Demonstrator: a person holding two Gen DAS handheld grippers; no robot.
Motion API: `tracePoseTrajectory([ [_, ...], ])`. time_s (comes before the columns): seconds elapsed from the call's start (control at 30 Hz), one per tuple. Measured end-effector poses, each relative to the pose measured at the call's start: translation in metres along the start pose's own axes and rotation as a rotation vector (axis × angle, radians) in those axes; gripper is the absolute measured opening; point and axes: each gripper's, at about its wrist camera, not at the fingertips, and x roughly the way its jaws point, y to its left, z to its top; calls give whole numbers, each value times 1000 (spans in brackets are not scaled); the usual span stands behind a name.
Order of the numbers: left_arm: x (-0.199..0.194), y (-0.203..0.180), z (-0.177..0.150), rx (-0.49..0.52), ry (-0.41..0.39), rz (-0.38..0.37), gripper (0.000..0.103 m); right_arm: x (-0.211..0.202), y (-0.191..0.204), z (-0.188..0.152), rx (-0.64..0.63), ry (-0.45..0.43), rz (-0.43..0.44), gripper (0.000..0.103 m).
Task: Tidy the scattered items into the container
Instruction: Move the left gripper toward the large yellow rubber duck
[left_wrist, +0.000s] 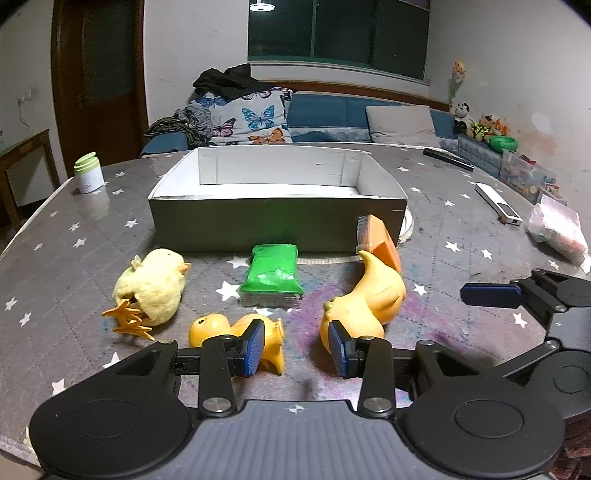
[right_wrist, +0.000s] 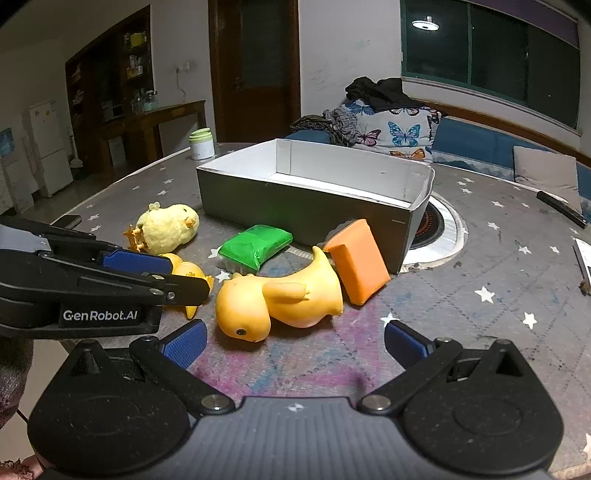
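Left claw (left_wrist: 297, 349) held open, empty, low over bench (left_wrist: 55, 258); right claw (right_wrist: 293, 341) spread wide, empty. Small yellow duck (left_wrist: 236, 334) beside left pad; large rubber duck (right_wrist: 280, 295) on side between claws. Both judged light, smooth, slippery: body best pinched, not beak. Green packet (left_wrist: 271, 271) judged soft. Orange block (right_wrist: 356, 260) leaned on box. Plush chick (left_wrist: 153, 286) squashy. Box (left_wrist: 277, 218) beyond, nothing seen inside.
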Motion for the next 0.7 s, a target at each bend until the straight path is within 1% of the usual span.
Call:
tracePoseTrajectory([
  [0.57, 8, -7, 11, 65, 8, -68, 40, 13, -2, 3, -1, 23, 27, 103],
  [0.7, 12, -7, 12, 63, 13, -74, 40, 16, -4, 3, 3, 28, 29, 103],
])
